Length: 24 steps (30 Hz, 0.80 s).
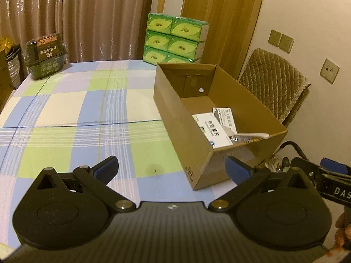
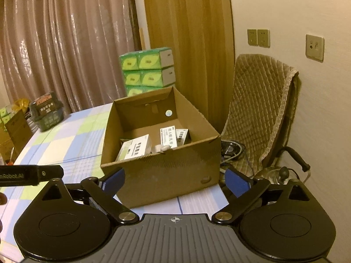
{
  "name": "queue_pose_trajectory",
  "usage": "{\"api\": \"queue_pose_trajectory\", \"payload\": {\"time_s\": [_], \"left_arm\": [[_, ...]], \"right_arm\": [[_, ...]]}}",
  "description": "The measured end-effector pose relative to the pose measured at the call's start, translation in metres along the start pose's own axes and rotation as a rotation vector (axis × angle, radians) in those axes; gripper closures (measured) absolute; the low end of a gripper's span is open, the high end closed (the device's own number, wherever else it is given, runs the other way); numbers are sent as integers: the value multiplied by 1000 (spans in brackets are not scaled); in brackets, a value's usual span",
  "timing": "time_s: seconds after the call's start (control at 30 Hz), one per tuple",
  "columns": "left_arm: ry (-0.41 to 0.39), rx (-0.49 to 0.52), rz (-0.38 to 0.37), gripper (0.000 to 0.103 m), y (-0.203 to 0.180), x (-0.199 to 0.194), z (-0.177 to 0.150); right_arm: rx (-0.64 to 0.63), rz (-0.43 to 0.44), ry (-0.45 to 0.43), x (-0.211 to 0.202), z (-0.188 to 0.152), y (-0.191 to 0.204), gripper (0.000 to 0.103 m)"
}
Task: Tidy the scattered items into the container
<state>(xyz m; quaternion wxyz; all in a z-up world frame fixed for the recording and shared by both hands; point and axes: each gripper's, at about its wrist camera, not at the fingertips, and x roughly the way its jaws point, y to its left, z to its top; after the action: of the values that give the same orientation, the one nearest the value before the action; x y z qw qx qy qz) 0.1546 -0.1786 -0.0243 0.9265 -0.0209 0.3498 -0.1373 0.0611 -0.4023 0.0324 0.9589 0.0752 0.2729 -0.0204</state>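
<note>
An open brown cardboard box [image 1: 175,100] [image 2: 158,173] stands on the checked tablecloth near the table's right edge. Inside it lie white medicine boxes [image 1: 208,129] [image 2: 135,148] and a small white tube [image 1: 252,134] [image 2: 163,147]. My left gripper [image 1: 173,171] hovers over the cloth in front of the box's near left corner, jaws wide apart, nothing between them. My right gripper [image 2: 175,182] sits just before the box's near wall, jaws spread wide and empty. Each gripper's body shows at the edge of the other's view.
A dark green container [image 1: 45,59] [image 2: 47,114] sits at the table's far left corner. Stacked green tissue packs [image 1: 175,38] [image 2: 148,70] stand behind the box. A padded chair [image 1: 274,83] [image 2: 261,109] is right of the table, with cables on the floor [image 2: 232,151].
</note>
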Motion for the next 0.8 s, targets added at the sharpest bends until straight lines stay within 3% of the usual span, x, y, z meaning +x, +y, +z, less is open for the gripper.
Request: {"api": "queue_pose_trajectory", "payload": {"time_s": [0.17,0.8], "left_arm": [[18,28,55,1,-7,-10,-4],[8,30,43,1,-20,-44,-11]], "right_arm": [[-17,6,-14,-13,1,5,4],[-42,5,-28,-50,4,12,2]]}}
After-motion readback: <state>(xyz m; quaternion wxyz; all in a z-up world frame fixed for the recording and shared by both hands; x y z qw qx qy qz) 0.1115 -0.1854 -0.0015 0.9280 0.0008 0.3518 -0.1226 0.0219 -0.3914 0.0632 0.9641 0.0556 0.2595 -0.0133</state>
